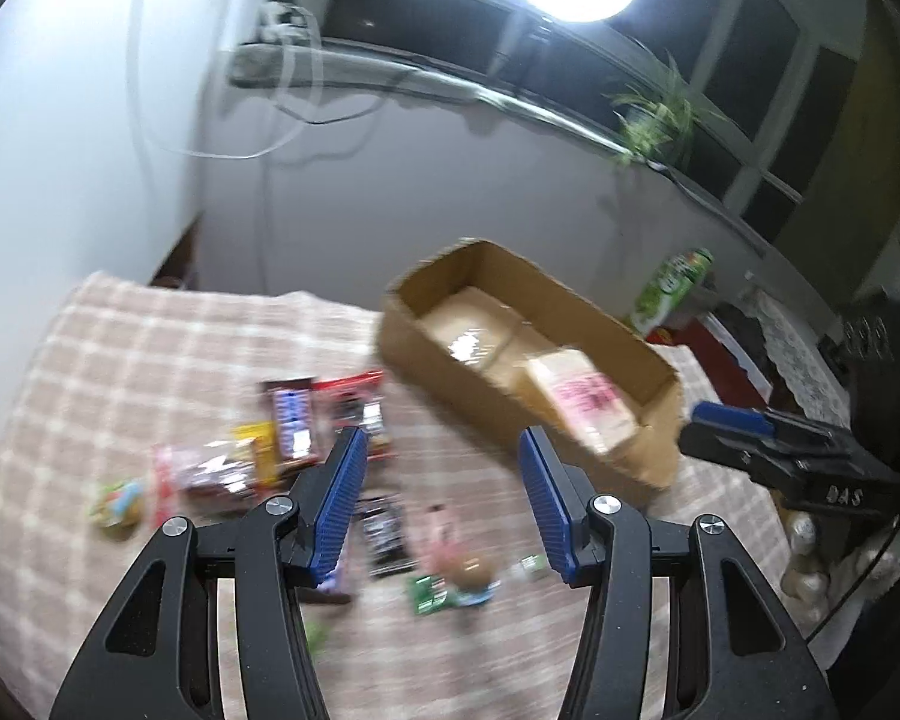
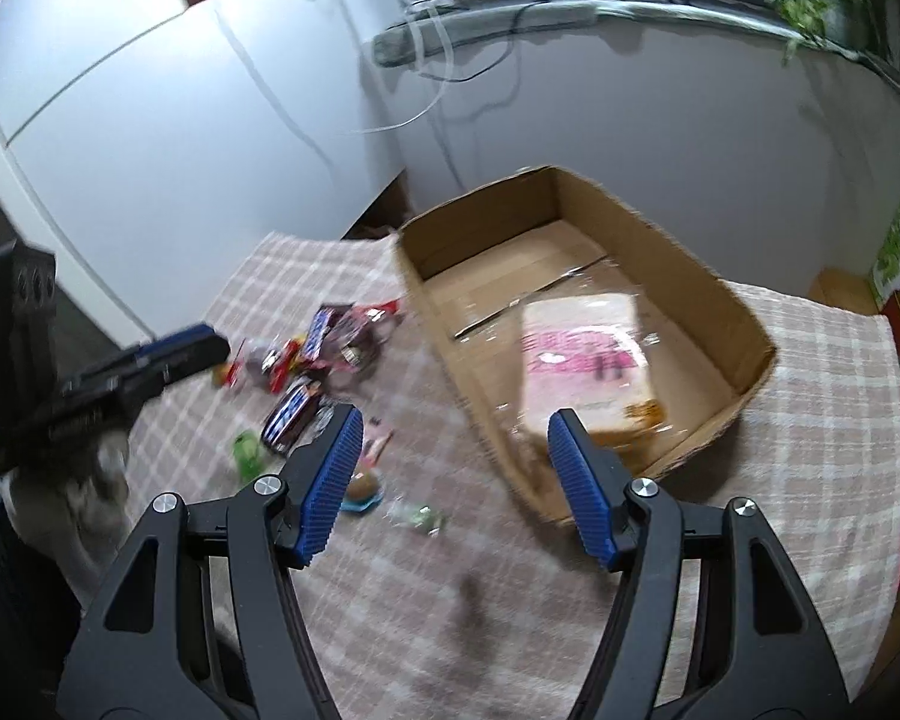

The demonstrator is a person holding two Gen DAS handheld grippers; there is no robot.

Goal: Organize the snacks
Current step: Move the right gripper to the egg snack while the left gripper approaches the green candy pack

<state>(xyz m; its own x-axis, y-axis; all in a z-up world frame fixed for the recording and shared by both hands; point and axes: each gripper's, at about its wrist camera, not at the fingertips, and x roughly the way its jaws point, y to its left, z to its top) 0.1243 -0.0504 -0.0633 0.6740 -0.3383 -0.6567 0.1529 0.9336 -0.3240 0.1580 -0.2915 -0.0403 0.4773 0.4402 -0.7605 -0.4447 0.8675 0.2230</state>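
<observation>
Lying flat in the cardboard box [image 2: 744, 324], pink-printed snack pack [image 2: 582, 354], clear-wrapped, both claws [image 1: 444, 486] [image 2: 456, 468] open, empty.

Left gripper [image 1: 444, 450] jaws apart, empty, over checked cloth [image 1: 120, 348]. Loose snacks [image 1: 294, 426] scattered left. Cardboard box [image 1: 444, 384] far right, pink-labelled packet [image 1: 588, 402] inside. Right gripper [image 1: 732, 420] at right edge.

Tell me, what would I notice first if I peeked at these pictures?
Probably the big cardboard box on the checked tablecloth, with one pale packet with pink print inside. Left of the box lies a colourful pile of snacks. Close up, the open blue-padded right gripper frames the view, empty.
</observation>
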